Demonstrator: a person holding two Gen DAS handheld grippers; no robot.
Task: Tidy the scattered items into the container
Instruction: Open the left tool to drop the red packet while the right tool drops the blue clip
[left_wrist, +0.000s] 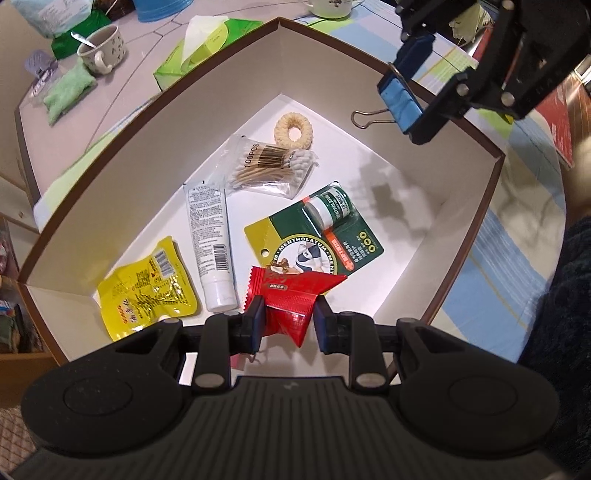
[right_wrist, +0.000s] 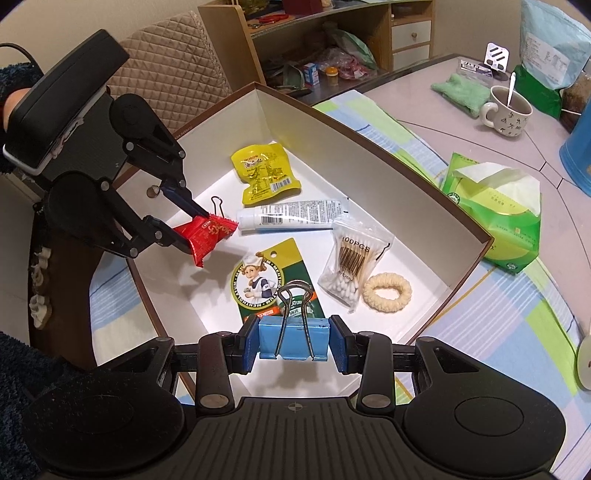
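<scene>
The left gripper (left_wrist: 288, 319) pinches a red snack packet (left_wrist: 295, 295) by one crumpled end above the near corner of the open box (left_wrist: 147, 155); I think this thin foil can slip out early and land on the box wall. The right gripper (right_wrist: 293, 341) clamps a blue binder clip (right_wrist: 293, 339) over the box, and if released too high the clip may bounce onto the ointment card (right_wrist: 258, 273).

A mug (right_wrist: 508, 110) holding a spoon (right_wrist: 511, 87) stands on the desk (right_wrist: 417, 107), near a green tissue pack (right_wrist: 495, 218) and green cloth (right_wrist: 461, 92).
</scene>
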